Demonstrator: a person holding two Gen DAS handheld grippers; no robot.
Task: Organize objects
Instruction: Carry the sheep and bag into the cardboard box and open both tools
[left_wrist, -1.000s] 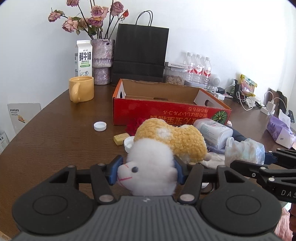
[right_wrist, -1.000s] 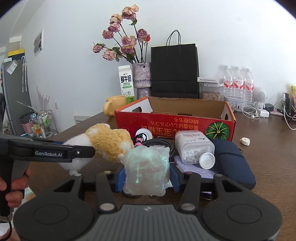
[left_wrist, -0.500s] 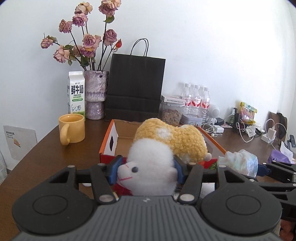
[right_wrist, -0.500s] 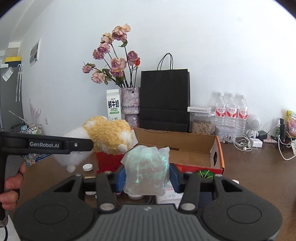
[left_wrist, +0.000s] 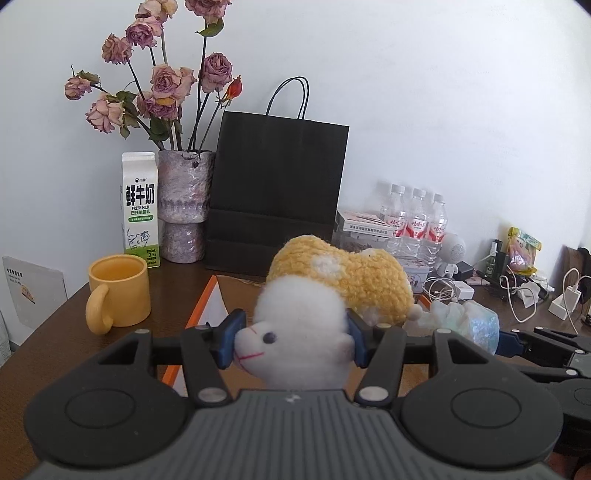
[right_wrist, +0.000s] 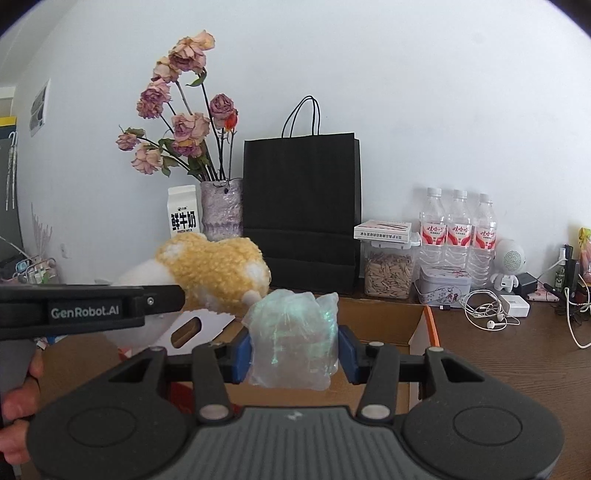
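My left gripper (left_wrist: 293, 341) is shut on a white and yellow plush sheep (left_wrist: 306, 332), its blue pads squeezing the white head. The sheep's woolly yellow body (right_wrist: 214, 271) also shows at the left of the right wrist view. My right gripper (right_wrist: 293, 349) is shut on a crumpled clear plastic bag (right_wrist: 293, 339), which appears in the left wrist view as a shiny bundle (left_wrist: 469, 323) to the right. Both items hang in the air over the open cardboard box (right_wrist: 380, 321), whose orange-edged flap (left_wrist: 207, 306) is just below the sheep.
Along the white wall stand a yellow mug (left_wrist: 118, 295), a milk carton (left_wrist: 140, 208), a vase of dried roses (left_wrist: 184, 206), a black paper bag (left_wrist: 277, 192), three water bottles (right_wrist: 458, 236), a seed jar (right_wrist: 388, 273) and tangled cables (right_wrist: 487, 314). A hand (right_wrist: 16, 402) grips the left tool.
Both grippers rose off the table and moved forward over the box, carrying the sheep and the plastic bag. The clutter in front of the box dropped out of view.
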